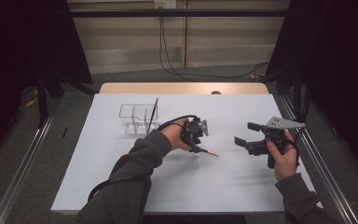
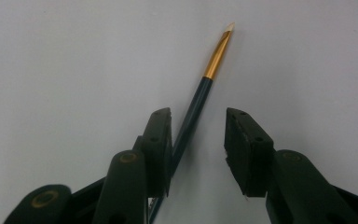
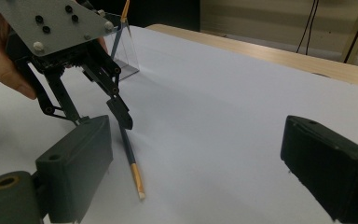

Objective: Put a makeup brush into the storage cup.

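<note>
Your left hand-held gripper (image 2: 198,140) straddles the brush (image 2: 200,100) lying flat on the worktop (image 1: 121,177), jaws partly shut, one pad touching. Handle runs lengthwise between them; right hand-held gripper (image 1: 248,133) sits wide, well apart.

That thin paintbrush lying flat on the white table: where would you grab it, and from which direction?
Grip the paintbrush on its dark handle, behind the gold ferrule, coming straight down from above with a jaw on each side. It lies flat, thin and long, so only a pinch across its width works. The left gripper already straddles the handle there, one pad touching, jaws not yet closed.
</note>
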A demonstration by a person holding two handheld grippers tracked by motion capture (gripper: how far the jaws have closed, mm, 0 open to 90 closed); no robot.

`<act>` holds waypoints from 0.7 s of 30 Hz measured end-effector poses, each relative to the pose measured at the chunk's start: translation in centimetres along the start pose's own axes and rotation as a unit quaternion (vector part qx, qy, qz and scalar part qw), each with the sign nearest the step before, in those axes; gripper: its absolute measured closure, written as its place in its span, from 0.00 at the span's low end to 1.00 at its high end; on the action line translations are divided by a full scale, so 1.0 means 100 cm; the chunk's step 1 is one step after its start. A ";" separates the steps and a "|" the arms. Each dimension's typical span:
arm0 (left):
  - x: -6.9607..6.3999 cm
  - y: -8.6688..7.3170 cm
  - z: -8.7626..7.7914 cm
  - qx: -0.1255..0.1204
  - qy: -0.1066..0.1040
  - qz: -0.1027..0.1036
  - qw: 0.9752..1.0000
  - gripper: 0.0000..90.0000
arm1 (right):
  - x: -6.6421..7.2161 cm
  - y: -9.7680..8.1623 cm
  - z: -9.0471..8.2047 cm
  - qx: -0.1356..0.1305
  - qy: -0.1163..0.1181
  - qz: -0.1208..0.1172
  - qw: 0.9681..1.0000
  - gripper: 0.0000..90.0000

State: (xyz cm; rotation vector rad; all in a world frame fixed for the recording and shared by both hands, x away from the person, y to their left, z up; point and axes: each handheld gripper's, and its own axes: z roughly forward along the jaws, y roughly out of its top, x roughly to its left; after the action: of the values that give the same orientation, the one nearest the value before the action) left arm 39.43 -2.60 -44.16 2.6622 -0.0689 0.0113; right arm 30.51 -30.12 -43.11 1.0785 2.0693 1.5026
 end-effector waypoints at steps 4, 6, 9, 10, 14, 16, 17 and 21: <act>0.000 0.002 0.003 0.008 -0.002 0.011 1.000 0.72 | 0.000 0.001 -0.001 -0.003 -0.002 0.000 1.000 0.09; -0.001 0.003 0.004 0.011 -0.004 0.015 1.000 0.73 | 0.000 0.001 -0.001 -0.002 -0.002 0.001 1.000 0.09; -0.001 0.005 0.005 0.010 -0.005 0.019 1.000 0.74 | 0.000 0.000 -0.001 0.000 -0.001 0.000 1.000 0.09; -0.003 0.006 0.007 0.000 -0.005 0.005 1.000 0.75 | -0.001 0.000 -0.001 0.000 0.001 -0.001 1.000 0.10; -0.002 0.007 0.007 0.007 -0.006 0.019 1.000 0.77 | -0.001 0.000 -0.002 -0.002 -0.001 0.000 1.000 0.09; -0.003 0.007 0.009 0.003 -0.013 0.011 1.000 0.78 | -0.001 0.000 -0.002 -0.002 -0.002 0.001 1.000 0.09; -0.003 0.008 0.009 0.009 -0.005 0.020 1.000 0.78 | -0.001 0.000 -0.002 -0.002 -0.002 0.000 1.000 0.09; -0.004 0.008 0.012 0.009 -0.011 0.019 1.000 0.81 | -0.001 0.000 -0.002 -0.001 -0.002 -0.001 1.000 0.09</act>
State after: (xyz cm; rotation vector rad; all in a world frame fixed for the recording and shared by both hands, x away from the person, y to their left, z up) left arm 38.96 -3.89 -44.86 2.6787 -0.1280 -0.0053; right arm 30.44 -30.37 -43.07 1.0779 2.0657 1.5001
